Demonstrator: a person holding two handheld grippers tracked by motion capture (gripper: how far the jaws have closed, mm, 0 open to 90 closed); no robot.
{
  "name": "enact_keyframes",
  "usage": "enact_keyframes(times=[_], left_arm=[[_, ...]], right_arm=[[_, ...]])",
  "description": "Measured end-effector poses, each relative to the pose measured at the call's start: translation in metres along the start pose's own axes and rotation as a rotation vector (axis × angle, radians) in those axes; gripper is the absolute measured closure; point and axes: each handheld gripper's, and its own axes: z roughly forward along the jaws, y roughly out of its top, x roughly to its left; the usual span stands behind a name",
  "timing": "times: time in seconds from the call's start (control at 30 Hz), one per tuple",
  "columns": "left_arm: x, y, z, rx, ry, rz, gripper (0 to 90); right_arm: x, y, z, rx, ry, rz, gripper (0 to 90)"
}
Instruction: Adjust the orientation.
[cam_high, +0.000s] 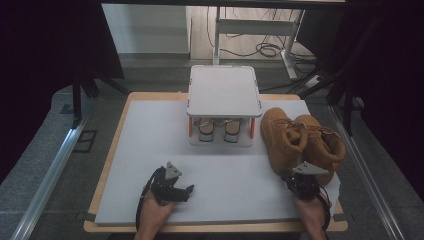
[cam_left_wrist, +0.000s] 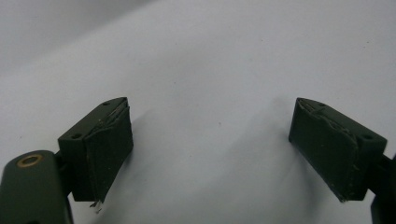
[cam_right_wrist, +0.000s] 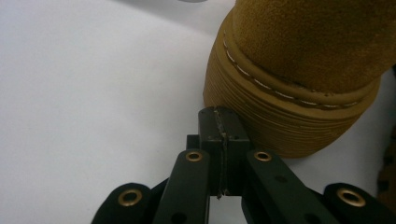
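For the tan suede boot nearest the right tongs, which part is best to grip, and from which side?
Probably grip the tan suede boot at its open padded collar, one jaw inside and one outside, coming from above. It stands upright, and the rounded toe and ribbed sole before the shut right tongs look too broad. The tongs must open first.

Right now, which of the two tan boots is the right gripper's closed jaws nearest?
The left boot, the one nearer the white rack. The right gripper sits just before its toe, jaws shut and empty; the other boot stands farther toward the table's right edge.
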Motion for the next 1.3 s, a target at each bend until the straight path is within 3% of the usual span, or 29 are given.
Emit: enact_keyframes(times=[0.23, 0.33, 0.47, 0.73, 0.87, 1.3], left_arm=[[0.0, 0.0, 0.0, 0.001, 0.0, 0.0, 13.2], [0.0, 0.0, 0.0, 0.001, 0.0, 0.0, 13.3], [0.0, 0.0, 0.0, 0.001, 0.001, 0.0, 13.3], [0.0, 0.0, 0.0, 0.001, 0.0, -0.001, 13.3], [0.0, 0.0, 0.0, -0.003, 0.001, -0.005, 13.2], [0.0, 0.0, 0.0, -0.002, 0.001, -0.005, 13.3]], right_arm=[[0.001, -0.001, 0.0, -0.003, -0.007, 0.001, 88.4], [0.0, -0.002, -0.002, -0.014, 0.012, 0.028, 86.4], [-0.001, -0.004, -0.012, -0.07, 0.046, 0.078, 79.1], [-0.002, -0.002, -0.029, -0.155, -0.013, 0.106, 59.4], [0.0, 0.002, -0.03, -0.18, -0.033, 0.12, 52.0], [0.0, 0.016, -0.032, -0.279, -0.163, 0.172, 31.3]])
